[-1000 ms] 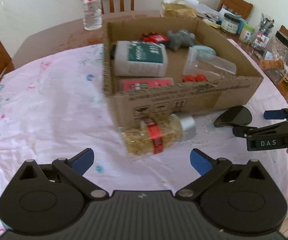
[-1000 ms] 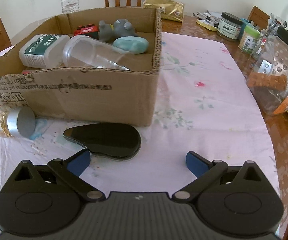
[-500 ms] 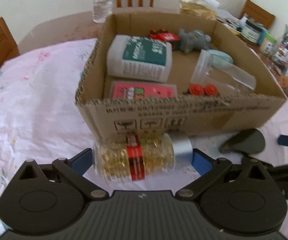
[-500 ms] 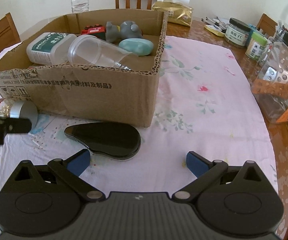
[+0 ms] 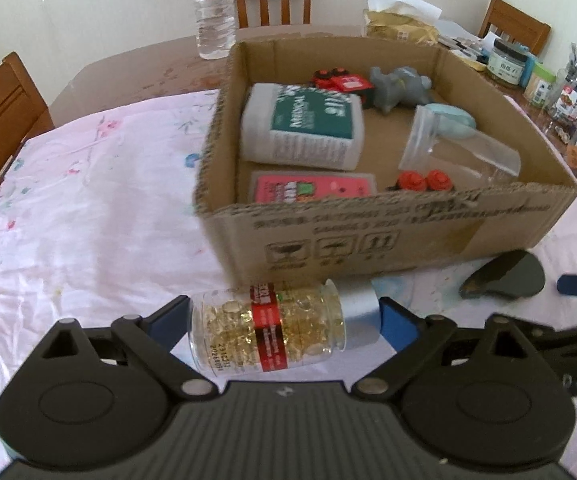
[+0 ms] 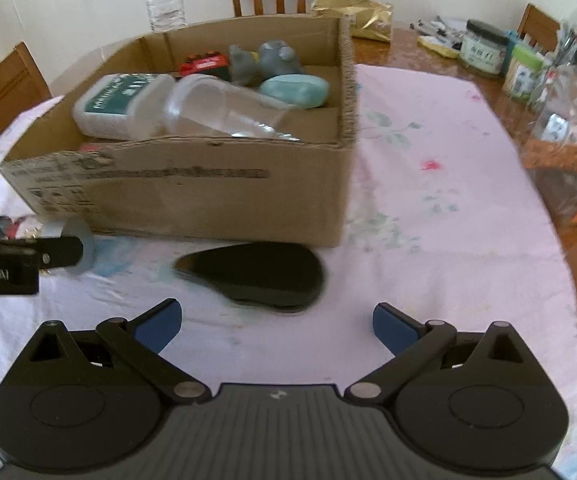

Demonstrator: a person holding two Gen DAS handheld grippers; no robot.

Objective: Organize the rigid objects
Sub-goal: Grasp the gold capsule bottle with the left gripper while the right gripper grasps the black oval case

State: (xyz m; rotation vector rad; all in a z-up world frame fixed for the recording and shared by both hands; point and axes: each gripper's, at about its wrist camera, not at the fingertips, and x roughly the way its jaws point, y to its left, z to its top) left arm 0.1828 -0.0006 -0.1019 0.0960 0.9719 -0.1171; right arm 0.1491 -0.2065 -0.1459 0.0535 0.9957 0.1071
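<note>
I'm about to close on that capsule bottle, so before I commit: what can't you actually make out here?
- Left gripper pad contact with the capsule bottle: bottle hides both pad faces, left wrist view.
- Same bottle, right wrist view: mostly behind the left gripper's finger, frame edge.
- Pink pack in the cardboard box: lower part behind near wall.
- Black flat object: motion-blurred; identity unclear.

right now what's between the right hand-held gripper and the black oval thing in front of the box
Nothing: in the right wrist view only bare pink tablecloth lies between the open right hand-held gripper and the black oval object.
</note>
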